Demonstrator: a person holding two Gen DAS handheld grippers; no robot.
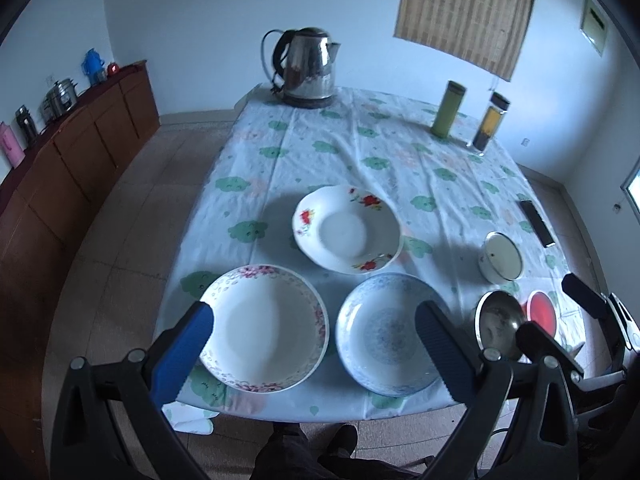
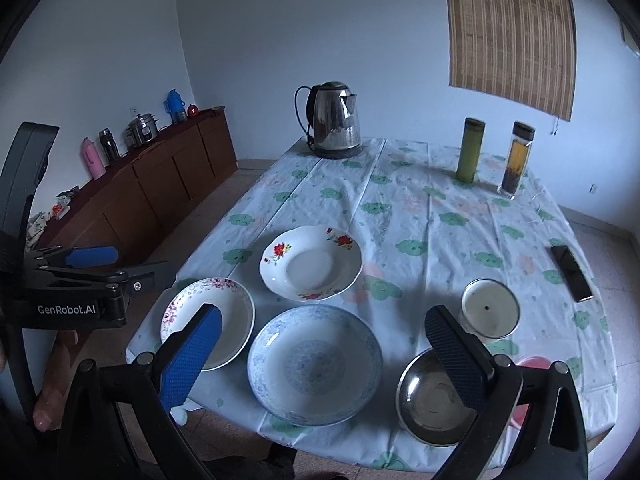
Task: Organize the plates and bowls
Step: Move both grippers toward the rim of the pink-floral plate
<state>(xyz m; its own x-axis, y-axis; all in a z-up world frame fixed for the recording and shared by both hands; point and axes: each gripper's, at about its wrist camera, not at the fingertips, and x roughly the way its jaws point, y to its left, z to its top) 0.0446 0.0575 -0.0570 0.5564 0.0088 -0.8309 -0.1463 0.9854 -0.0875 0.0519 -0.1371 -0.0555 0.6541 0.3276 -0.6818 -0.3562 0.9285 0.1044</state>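
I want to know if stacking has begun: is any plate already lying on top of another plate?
No, the pink-flower plate, the red-flower plate and the blue-pattern plate each lie apart on the tablecloth.

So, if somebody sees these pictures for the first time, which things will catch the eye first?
Probably the three patterned plates near the table's front edge: the pink-flowered plate on the left, the blue-patterned plate beside it, and the red-flowered plate behind them. Next, the shiny steel kettle at the far end. Both the left gripper and right gripper hover with jaws open, holding nothing.
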